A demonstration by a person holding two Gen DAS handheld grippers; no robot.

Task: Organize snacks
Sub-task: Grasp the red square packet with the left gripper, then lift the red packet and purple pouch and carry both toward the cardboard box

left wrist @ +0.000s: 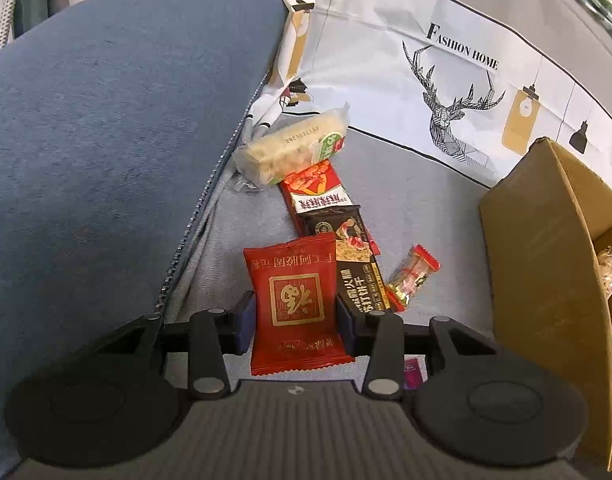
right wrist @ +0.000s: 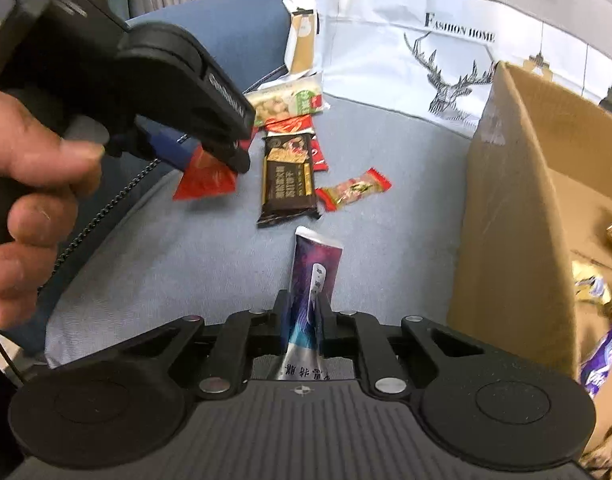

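- Step in hand: pick-up phase — two snacks are gripped at once, one per gripper, above the grey cushion [right wrist: 386,160].
- Left gripper [left wrist: 294,312] is clamped on the red packet [left wrist: 296,300]; in the right wrist view the packet [right wrist: 204,178] hangs clear of the cushion.
- Right gripper [right wrist: 304,316] is pinched narrow on the purple packet [right wrist: 316,272], pads pressed against its sides.
- Left on the cushion: pale nut bar [left wrist: 290,146], red-and-white packet [left wrist: 316,190], dark biscuit packet [right wrist: 288,178], small wrapped candy [right wrist: 354,192] — none yet sorted.
- The cardboard box [right wrist: 506,200] stands just to the right, some snacks already inside.
- Next move, as judged: both packets are to be carried over the box wall and released inside; enough lift is needed to clear the rim.
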